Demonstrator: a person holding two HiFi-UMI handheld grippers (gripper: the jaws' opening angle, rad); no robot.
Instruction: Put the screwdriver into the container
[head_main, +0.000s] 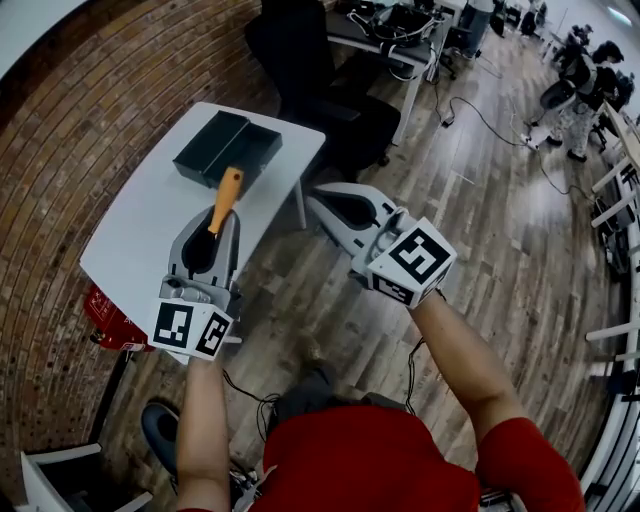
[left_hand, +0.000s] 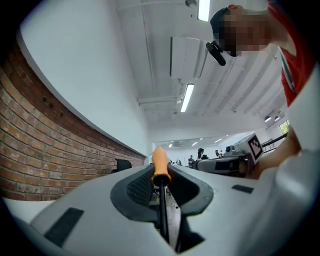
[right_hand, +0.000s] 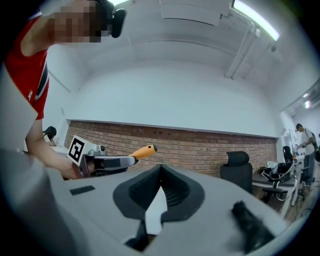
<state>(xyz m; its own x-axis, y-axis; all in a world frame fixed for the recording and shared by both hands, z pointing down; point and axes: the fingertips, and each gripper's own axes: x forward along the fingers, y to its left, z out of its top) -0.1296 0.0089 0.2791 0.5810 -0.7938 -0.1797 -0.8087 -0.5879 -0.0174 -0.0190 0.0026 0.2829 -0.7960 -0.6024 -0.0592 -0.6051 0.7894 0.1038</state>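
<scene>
A screwdriver with an orange handle (head_main: 226, 198) and a black shaft is clamped in my left gripper (head_main: 214, 230), which is shut on the shaft. Its handle sticks out past the fingertips toward a black open container (head_main: 228, 148) at the far end of the white table (head_main: 140, 225). In the left gripper view the handle (left_hand: 160, 162) rises from between the pads of the left gripper (left_hand: 161, 174), which tilts up at the ceiling. My right gripper (head_main: 322, 197) is shut and holds nothing, hovering over the floor right of the table. The right gripper view shows its tips (right_hand: 160, 168) touching, with the screwdriver (right_hand: 142, 151) at the left.
A black office chair (head_main: 310, 60) stands just behind the table. Desks with cables (head_main: 400, 25) lie further back, and people stand at the far right (head_main: 580, 90). A red object (head_main: 110, 315) sits low at the table's near left. Wood floor spreads to the right.
</scene>
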